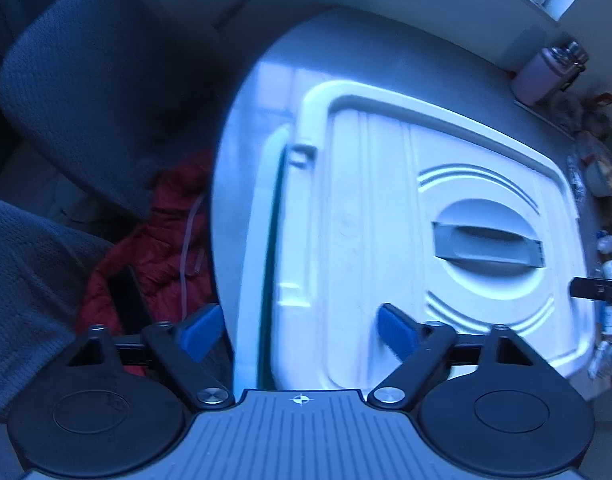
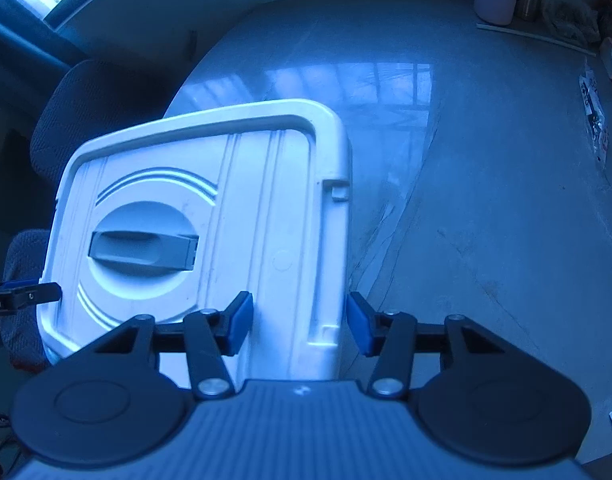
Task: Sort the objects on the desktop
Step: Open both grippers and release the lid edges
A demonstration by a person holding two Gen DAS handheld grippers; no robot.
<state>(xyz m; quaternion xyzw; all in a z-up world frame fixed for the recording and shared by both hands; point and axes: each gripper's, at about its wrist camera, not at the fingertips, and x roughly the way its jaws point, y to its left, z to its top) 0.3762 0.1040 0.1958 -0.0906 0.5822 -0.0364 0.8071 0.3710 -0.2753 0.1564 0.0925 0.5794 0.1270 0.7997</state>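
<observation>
White rigid-plastic storage box with ribbed lid (image 2: 210,216) sits shut on the grey tabletop (image 2: 465,200), near its edge. Left gripper (image 1: 300,330) and right gripper (image 2: 300,322) gape wide, empty, straddling opposite lid ends. Probably bulky, smooth-sided, slippery: pinch the raised rim, or the recessed grey handle (image 2: 144,249).

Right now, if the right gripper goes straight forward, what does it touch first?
Probably the right edge of the white box lid: the right gripper is open and straddles that rim. Depth is unclear.
</observation>
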